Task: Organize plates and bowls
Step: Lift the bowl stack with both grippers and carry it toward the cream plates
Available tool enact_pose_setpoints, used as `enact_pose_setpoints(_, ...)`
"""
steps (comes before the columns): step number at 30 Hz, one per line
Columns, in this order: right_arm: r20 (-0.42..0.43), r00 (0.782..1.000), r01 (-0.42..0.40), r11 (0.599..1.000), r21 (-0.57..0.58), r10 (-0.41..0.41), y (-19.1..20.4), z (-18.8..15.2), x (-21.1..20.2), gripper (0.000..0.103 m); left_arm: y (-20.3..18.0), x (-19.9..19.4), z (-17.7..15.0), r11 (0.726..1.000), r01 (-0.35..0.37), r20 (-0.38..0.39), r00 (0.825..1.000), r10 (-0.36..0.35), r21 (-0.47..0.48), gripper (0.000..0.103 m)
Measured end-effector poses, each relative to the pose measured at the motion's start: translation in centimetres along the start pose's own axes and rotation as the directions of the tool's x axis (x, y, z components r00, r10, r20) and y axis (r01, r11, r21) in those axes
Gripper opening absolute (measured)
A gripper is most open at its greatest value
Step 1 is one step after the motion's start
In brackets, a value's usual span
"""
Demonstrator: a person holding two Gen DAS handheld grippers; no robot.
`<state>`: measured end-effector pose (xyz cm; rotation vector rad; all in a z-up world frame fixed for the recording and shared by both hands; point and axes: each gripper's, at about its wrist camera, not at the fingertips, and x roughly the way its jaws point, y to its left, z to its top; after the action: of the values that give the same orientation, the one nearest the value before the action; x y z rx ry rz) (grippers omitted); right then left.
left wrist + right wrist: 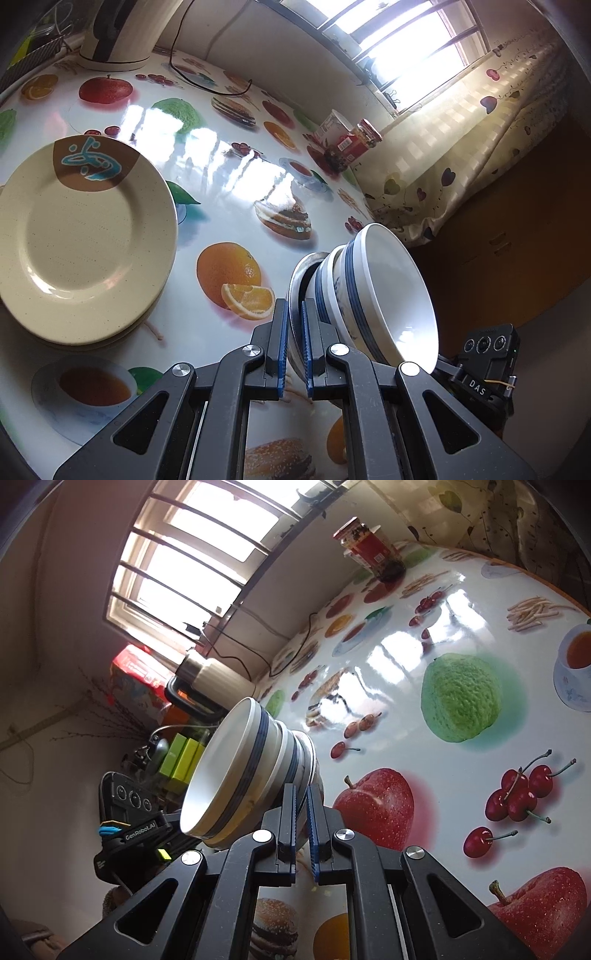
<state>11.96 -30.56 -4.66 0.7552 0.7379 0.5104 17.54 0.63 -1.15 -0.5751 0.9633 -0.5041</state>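
A stack of white bowls with blue stripes [388, 295] rests nested in a shallow steel dish [297, 273], held above the fruit-print table [229, 177]. My left gripper [294, 306] is shut on the steel dish's rim on one side. In the right wrist view the same bowl stack [236, 768] shows, with my right gripper [301, 790] shut on the steel dish's [312, 760] opposite rim. A pile of cream plates [85, 240] with a brown and blue motif lies on the table to the left of the left gripper.
A white kettle [122, 33] with a black cord [207, 81] stands at the table's back. A red-labelled jar [354, 142] and a carton [332, 127] stand by the window. A heart-print curtain [461, 147] hangs past the table edge. Boxes [184, 760] sit beyond the kettle [210, 679].
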Motion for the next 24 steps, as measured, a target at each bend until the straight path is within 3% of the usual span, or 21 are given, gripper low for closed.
enact_pose_setpoints(24, -0.086, 0.994, -0.074, 0.993, -0.09, 0.067, 5.5, 1.7, 6.3, 0.008, 4.6, -6.0, 2.2, 0.996, -0.048, 0.117, 0.992, 0.057, -0.076, 0.006)
